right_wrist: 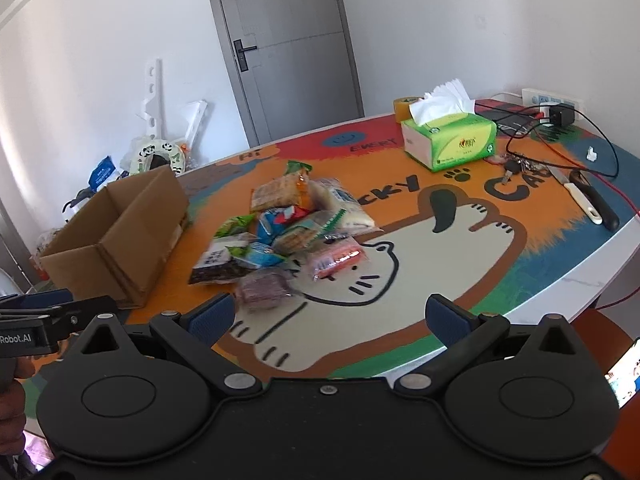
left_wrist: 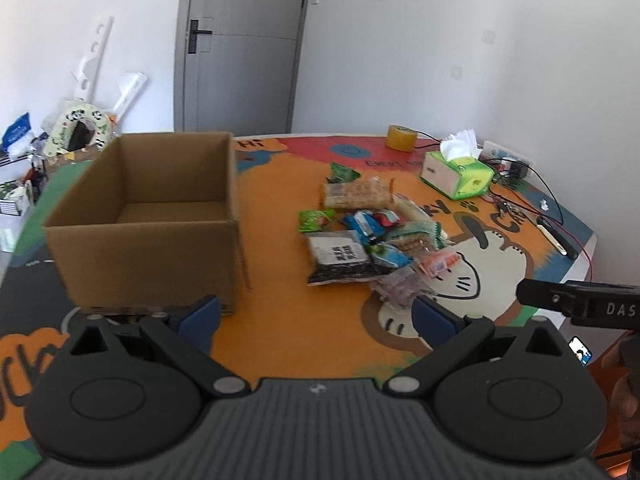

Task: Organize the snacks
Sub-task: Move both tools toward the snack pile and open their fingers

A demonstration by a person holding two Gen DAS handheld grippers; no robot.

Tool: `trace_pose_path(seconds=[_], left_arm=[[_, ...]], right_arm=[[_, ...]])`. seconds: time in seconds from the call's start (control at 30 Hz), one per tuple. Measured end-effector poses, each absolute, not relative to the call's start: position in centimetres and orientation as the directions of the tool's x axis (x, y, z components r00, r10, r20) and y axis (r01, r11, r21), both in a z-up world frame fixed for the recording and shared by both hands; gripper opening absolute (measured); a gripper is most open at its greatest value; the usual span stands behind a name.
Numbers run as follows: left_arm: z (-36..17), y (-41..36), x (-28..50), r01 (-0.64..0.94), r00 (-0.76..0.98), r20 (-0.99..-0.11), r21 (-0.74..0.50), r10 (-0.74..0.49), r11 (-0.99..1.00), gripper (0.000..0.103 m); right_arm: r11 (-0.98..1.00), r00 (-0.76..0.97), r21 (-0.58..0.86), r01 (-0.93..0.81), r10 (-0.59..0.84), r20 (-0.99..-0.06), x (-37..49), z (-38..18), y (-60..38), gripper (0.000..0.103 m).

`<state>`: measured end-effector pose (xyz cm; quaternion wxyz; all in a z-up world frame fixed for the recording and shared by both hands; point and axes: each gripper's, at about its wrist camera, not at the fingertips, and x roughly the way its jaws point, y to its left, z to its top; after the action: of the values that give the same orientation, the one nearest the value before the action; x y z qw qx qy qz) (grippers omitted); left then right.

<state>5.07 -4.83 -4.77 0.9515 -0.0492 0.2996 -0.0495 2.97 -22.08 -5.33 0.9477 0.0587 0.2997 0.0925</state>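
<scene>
A pile of snack packets lies in the middle of the cat-print table; it also shows in the right wrist view. An open, empty cardboard box stands left of the pile, also seen in the right wrist view. My left gripper is open and empty, held above the table's near side between box and pile. My right gripper is open and empty, just short of a purple packet at the pile's near edge. The right gripper's tip shows in the left wrist view.
A green tissue box, a yellow tape roll, keys, a knife, cables and a power strip sit at the table's far right. Clutter and white boards stand by the wall behind the box.
</scene>
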Motion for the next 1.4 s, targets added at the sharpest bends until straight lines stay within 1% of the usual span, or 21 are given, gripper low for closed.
trace_pose_path(seconds=[0.3, 0.37, 0.43, 0.63, 0.93, 1.13, 1.27, 1.3, 1.37, 1.4], left_arm=[[-7.0, -6.8, 7.9, 0.099, 0.791, -0.587, -0.156, -0.172, 0.983, 0.099], [-7.3, -7.1, 8.6, 0.111, 0.787, -0.588, -0.163, -0.187, 0.980, 0.096], [-7.7, -7.6, 9.3, 0.117, 0.785, -0.588, -0.168, -0.195, 0.979, 0.093], [-8.6, -9.2, 11.6, 0.141, 0.768, -0.600, -0.181, -0.223, 0.973, 0.083], [-9.6, -11.5, 14.0, 0.154, 0.744, -0.622, -0.198, -0.245, 0.968, 0.082], [-10.9, -13.2, 15.2, 0.153, 0.724, -0.646, -0.189, -0.240, 0.970, 0.082], [-11.3, -14.2, 15.3, 0.150, 0.743, -0.636, -0.147, -0.209, 0.978, 0.082], [-11.4, -14.4, 15.3, 0.147, 0.748, -0.633, -0.136, -0.200, 0.980, 0.081], [-11.5, -14.7, 15.2, 0.139, 0.758, -0.630, -0.101, -0.171, 0.985, 0.071], [-11.5, -14.7, 15.1, 0.134, 0.763, -0.627, -0.087, -0.159, 0.987, 0.061]], right_arm=[[0.969, 0.787, 0.203, -0.142, 0.235, -0.570, 4.7, -7.5, -23.5, 0.103], [0.967, 0.784, 0.214, -0.140, 0.240, -0.572, 5.1, -7.9, -23.9, 0.100], [0.966, 0.782, 0.217, -0.143, 0.245, -0.573, 5.5, -8.2, -24.1, 0.095], [0.963, 0.778, 0.219, -0.155, 0.256, -0.574, 6.7, -8.7, -24.5, 0.089], [0.958, 0.771, 0.232, -0.171, 0.276, -0.574, 8.3, -9.5, -25.3, 0.076], [0.958, 0.774, 0.232, -0.168, 0.274, -0.571, 8.8, -10.0, -26.4, 0.076], [0.957, 0.772, 0.241, -0.162, 0.275, -0.573, 9.0, -10.4, -26.9, 0.076], [0.956, 0.772, 0.244, -0.162, 0.277, -0.572, 9.0, -10.6, -27.0, 0.076], [0.954, 0.770, 0.252, -0.161, 0.281, -0.572, 9.1, -10.8, -27.1, 0.076], [0.953, 0.770, 0.256, -0.161, 0.284, -0.572, 9.1, -10.9, -27.1, 0.076]])
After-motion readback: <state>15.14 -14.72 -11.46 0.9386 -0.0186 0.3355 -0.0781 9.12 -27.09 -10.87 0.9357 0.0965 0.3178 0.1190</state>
